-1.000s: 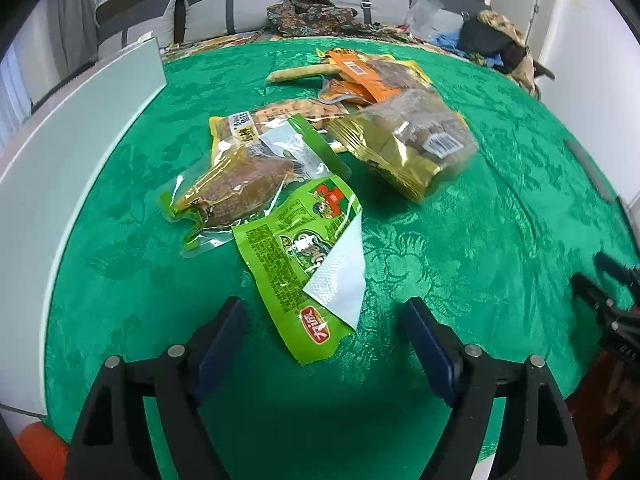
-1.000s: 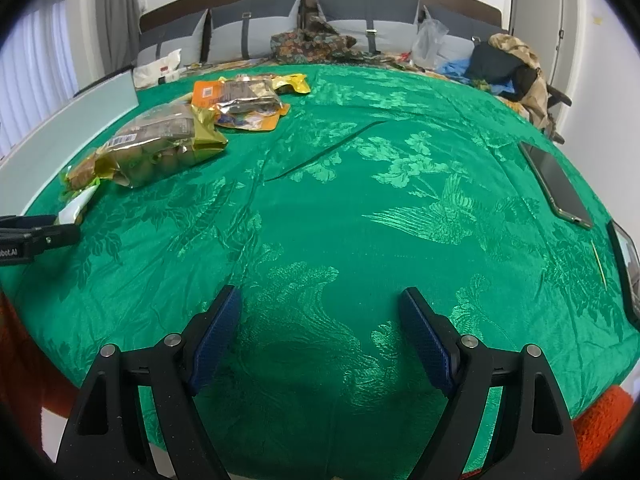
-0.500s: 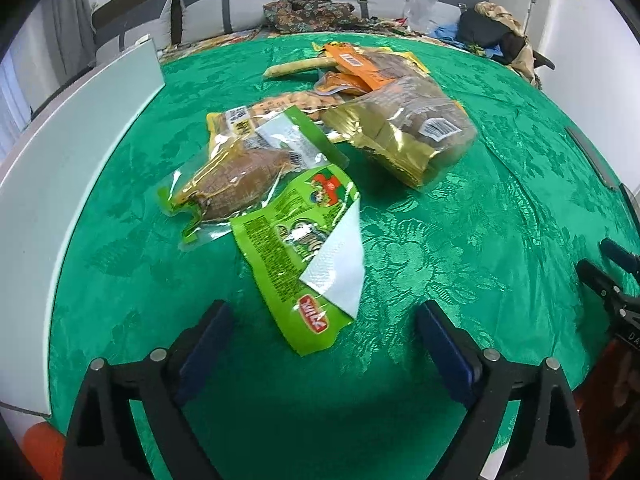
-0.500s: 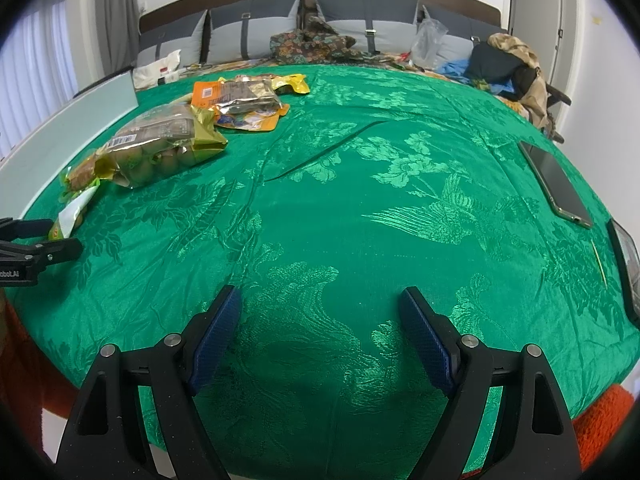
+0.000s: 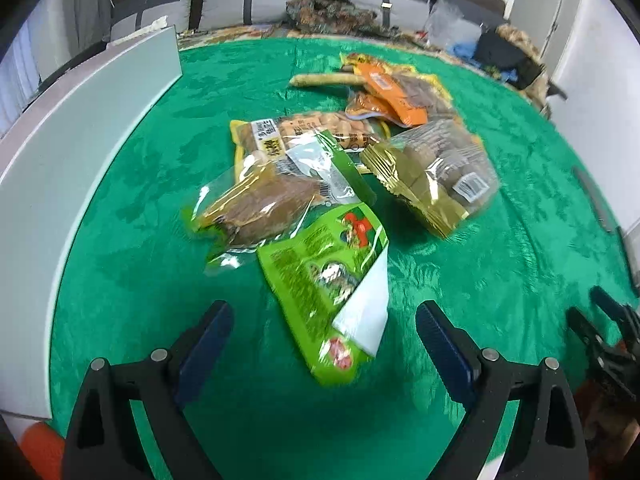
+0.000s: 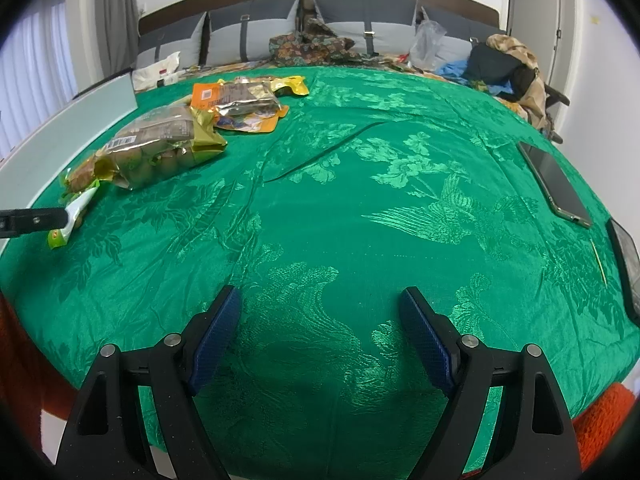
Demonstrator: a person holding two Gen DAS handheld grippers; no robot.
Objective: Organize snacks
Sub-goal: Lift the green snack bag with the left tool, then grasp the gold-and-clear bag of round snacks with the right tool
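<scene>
Near the table's (image 5: pixel 460 300) left edge your snacks (image 5: pixel 320 200) sit in one messy heap, nothing sorted; left gripper (image 5: pixel 322 320) and right gripper (image 6: pixel 320 320) have jaws wide open, empty.

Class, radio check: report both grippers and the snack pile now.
Left gripper open over green packet. Right gripper open, empty, above bare tablecloth. Snack pile unsorted; nothing in the way.
</scene>
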